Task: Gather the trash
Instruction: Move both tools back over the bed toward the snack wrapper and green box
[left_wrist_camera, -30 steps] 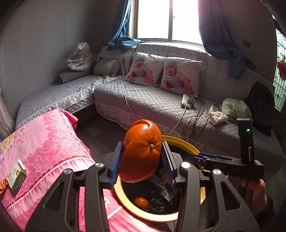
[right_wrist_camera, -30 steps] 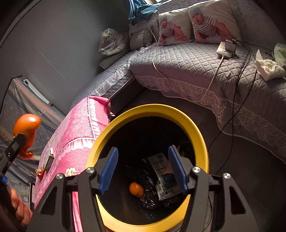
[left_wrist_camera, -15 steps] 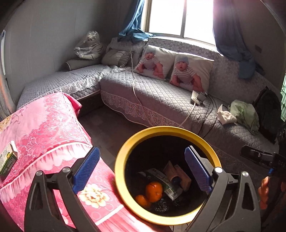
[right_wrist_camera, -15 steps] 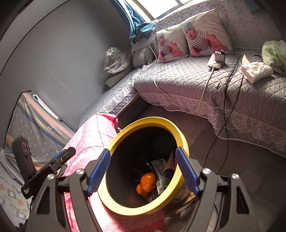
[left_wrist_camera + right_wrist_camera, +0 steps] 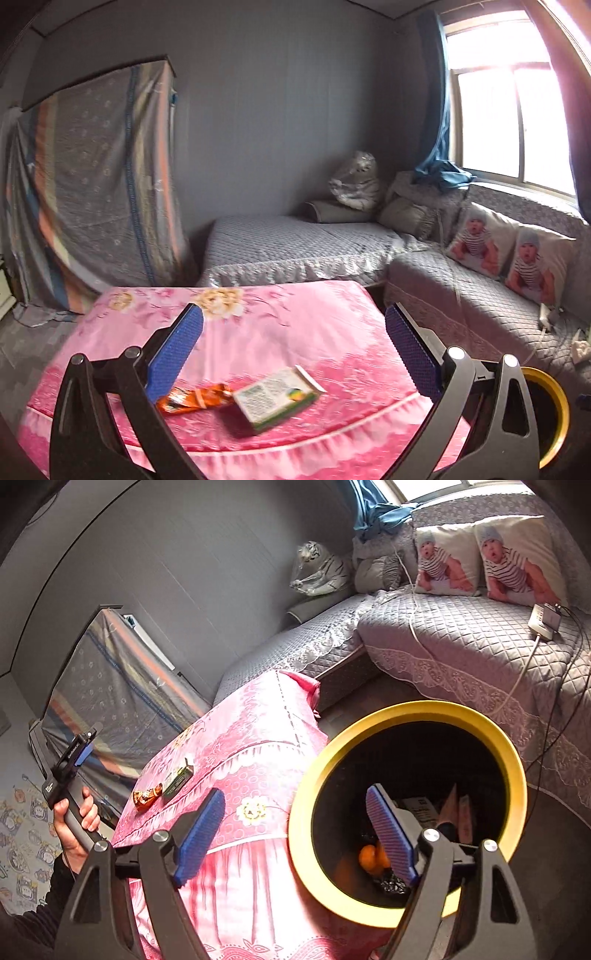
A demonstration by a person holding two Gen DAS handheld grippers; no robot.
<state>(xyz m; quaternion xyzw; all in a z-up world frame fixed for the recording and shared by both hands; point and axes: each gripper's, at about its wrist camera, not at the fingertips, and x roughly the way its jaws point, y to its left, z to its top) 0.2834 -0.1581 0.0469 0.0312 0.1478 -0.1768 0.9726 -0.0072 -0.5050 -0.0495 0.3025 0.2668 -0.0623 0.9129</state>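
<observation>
Left hand-held gripper [image 5: 293, 347]: released, two blue ribbed pads spreading to the widest, nothing between; aimed over the bench [image 5: 332, 332], covered by a glossy pink cloth with flower print and a frilled hem. On the cloth, near the front edge: one flat rectangular carton [image 5: 275, 397], white and green, cardboard, one flap raised; just beside it, to the left, one crumpled orange wrapper [image 5: 194, 398], shiny foil. Whether touching each other, cannot tell.

Right hand-held gripper [image 5: 295, 834]: released too, pads moving apart, empty; left pad over the cloth hem, right pad over the mouth of the bin [image 5: 513, 760]. Round bin, smooth yellow rim, black inside, standing against the bench side. Inside, at the bottom: two oranges [image 5: 369, 856] close together, round and bright; black crinkled plastic; one printed box and some brown paper pieces, number unclear.

In the right view, far left: hand [image 5: 74, 827] around the black grip of the left tool, dark sleeve below.

Behind: grey quilted sofa [image 5: 461, 638] with lace border, two pillows [image 5: 487, 561] with printed pictures.
</observation>
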